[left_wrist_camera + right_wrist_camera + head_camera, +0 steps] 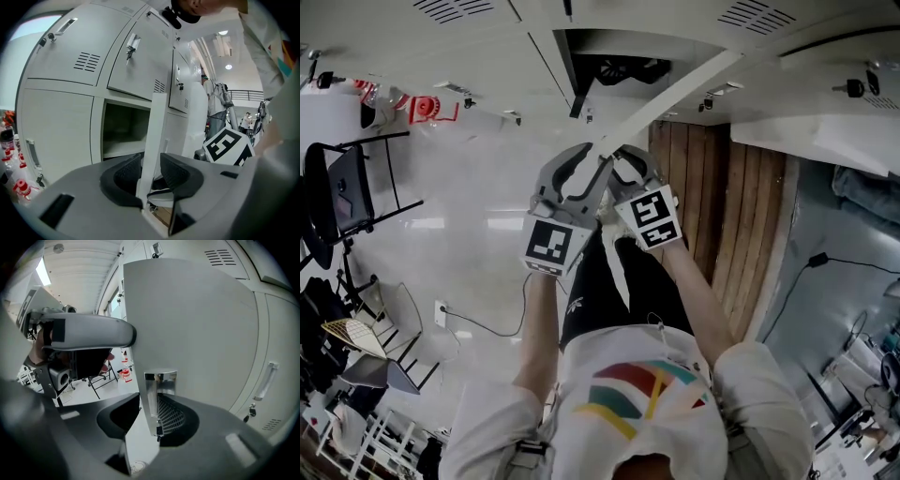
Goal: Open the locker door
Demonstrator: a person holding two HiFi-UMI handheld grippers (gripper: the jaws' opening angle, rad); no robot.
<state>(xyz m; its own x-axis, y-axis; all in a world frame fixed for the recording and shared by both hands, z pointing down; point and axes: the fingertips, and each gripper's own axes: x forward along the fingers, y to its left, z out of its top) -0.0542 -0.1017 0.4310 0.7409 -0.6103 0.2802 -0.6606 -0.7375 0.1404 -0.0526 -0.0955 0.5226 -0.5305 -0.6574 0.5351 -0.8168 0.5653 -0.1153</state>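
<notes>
Noted locker door (675, 94) swung well out from the locker bank (675, 23); edge-on in the head view, a pale strip running off the open compartment (623, 70). Found both grippers at the door's free edge, side by side, close together.

Logged left gripper (589, 161) with jaws apart, straddling the door's thin edge (157, 126) without pressing; gap visible beside one pad (176, 171). Saw, in the left gripper view, the compartment's dark interior just beyond that edge, with closed doors (79, 56) above it.

Logged right gripper (628, 161) clamped on the chrome handle (158, 392) at the door's edge: ribbed pad (169, 416) against one side of the handle, other jaw at the opposite side. Marked the door's flat face filling most of the right gripper view, upright.

Spotted a marker cube (555, 246) at the back of each gripper, above a white shirt (647, 412). Noted folding chair (352, 202) well off to the left edge of the floor, and wooden planking (722, 216) beside the door strip.
</notes>
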